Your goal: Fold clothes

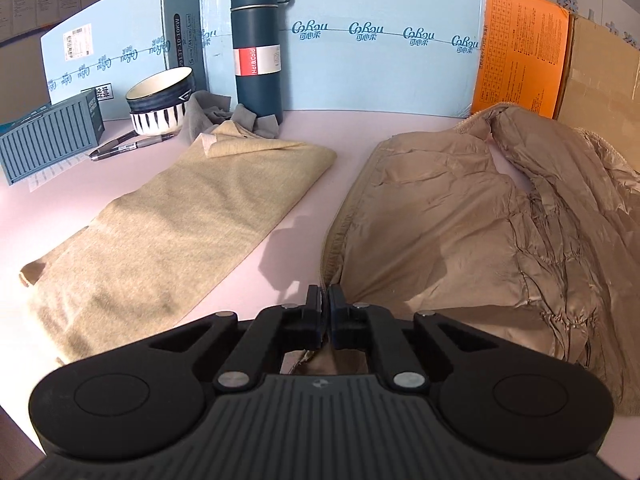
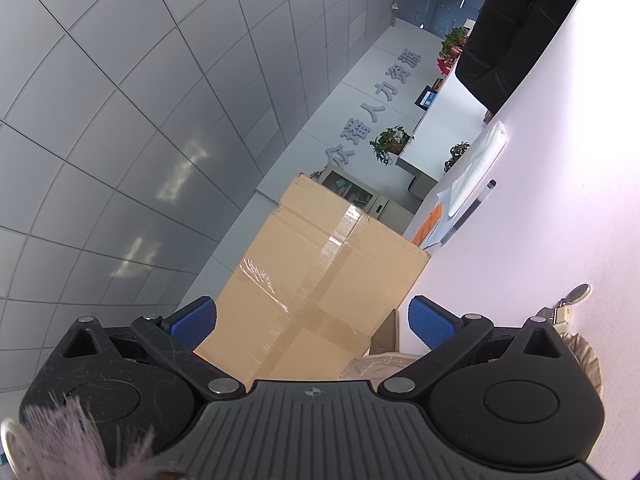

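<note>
Lying at centre right on the pink table (image 1: 328, 136), a tan puffer jacket (image 1: 460, 216) is pinched at its zipper edge by the closed jaws of the left gripper (image 1: 325, 300). Right gripper (image 2: 312, 320) jaws are seen wide open, empty, before a cardboard box (image 2: 320, 280).

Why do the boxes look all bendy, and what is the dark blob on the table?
Left wrist view: the fisheye lens bends the blue boxes; low sunlight throws the tongs' shadow onto the pink table beside the puffy jacket. Right wrist view: tilted, ceiling tiles curved, with pale glare patches.
</note>
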`<state>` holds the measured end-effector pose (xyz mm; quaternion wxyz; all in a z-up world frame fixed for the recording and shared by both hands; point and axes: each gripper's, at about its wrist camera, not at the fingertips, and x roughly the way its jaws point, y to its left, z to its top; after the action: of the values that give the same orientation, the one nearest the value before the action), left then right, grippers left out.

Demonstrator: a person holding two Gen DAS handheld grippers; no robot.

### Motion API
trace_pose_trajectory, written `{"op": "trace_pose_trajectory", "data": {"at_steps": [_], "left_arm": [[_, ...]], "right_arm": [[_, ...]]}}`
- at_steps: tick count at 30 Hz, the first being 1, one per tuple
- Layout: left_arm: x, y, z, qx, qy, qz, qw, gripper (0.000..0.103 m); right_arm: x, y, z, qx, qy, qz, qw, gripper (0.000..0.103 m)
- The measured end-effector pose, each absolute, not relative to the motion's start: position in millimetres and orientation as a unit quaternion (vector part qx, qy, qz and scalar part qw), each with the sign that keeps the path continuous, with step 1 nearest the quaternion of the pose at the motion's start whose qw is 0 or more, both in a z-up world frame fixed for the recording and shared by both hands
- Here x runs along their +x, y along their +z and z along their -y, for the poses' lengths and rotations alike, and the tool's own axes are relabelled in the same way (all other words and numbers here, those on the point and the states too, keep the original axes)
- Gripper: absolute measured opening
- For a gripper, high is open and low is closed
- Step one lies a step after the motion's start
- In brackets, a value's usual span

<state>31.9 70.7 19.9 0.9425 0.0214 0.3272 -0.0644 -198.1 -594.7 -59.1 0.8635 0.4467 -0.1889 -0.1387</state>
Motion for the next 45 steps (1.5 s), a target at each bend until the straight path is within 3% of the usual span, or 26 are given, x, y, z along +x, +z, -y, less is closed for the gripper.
{"op": "trace_pose_trajectory", "data": {"at_steps": [2, 6, 8, 10, 11, 15, 23, 26, 27, 31, 34, 38, 45], "left_arm": [[21.1, 21.4, -79.1, 0.020, -0.055, -0.324, 0.944, 0.004], [-0.7, 33.2, -94.7, 0.024, -0.024, -0.298, 0.954, 0.015], [-11.4, 43.1, -101.4, 0.036, -0.008, -0.275, 0.961, 0.029], [-17.1, 52.9, -104.5, 0.046, -0.002, -0.254, 0.966, 0.056], [-18.4, 57.2, -103.8, 0.053, -0.004, -0.246, 0.968, 0.059], [-12.2, 70.4, -81.7, 0.090, -0.039, -0.223, 0.970, 0.066], [40.4, 92.7, 6.8, 0.166, -0.128, -0.196, 0.958, 0.068], [75.1, 119.6, 39.0, 0.187, -0.142, -0.176, 0.956, 0.075], [88.4, 128.9, 48.3, 0.186, -0.146, -0.169, 0.957, 0.082], [152.8, 144.6, 87.2, 0.170, -0.150, -0.168, 0.959, 0.085], [202.4, 123.2, 116.3, 0.164, -0.138, -0.202, 0.956, 0.085], [239.7, 76.8, 139.7, 0.193, -0.125, -0.240, 0.943, 0.085], [259.4, 11.2, 138.3, 0.215, -0.078, -0.248, 0.941, 0.085]], "right_arm": [[-199.9, -59.3, 593.7, 0.447, -0.141, 0.188, 0.863, 0.103], [-202.6, -58.9, 593.1, 0.443, -0.148, 0.181, 0.866, 0.103], [-200.2, -55.6, 590.5, 0.437, -0.151, 0.166, 0.871, 0.103], [-195.6, -50.4, 586.5, 0.429, -0.155, 0.145, 0.878, 0.103], [-192.4, -45.9, 585.1, 0.422, -0.159, 0.129, 0.883, 0.103], [-175.9, -6.7, 567.6, 0.325, -0.165, 0.064, 0.929, 0.103], [-113.1, 84.6, 495.3, 0.178, -0.053, -0.042, 0.982, 0.103], [-80.6, 128.8, 462.2, 0.113, -0.017, -0.073, 0.991, 0.103], [-67.1, 143.6, 452.9, 0.099, -0.008, -0.085, 0.991, 0.103], [4.6, 189.0, 426.4, 0.077, 0.020, -0.121, 0.989, 0.103], [63.8, 177.9, 421.4, 0.088, 0.025, -0.178, 0.980, 0.103], [129.4, 119.3, 430.3, 0.179, 0.040, -0.274, 0.944, 0.103], [163.4, 68.4, 451.4, 0.244, 0.029, -0.295, 0.923, 0.103]]}}
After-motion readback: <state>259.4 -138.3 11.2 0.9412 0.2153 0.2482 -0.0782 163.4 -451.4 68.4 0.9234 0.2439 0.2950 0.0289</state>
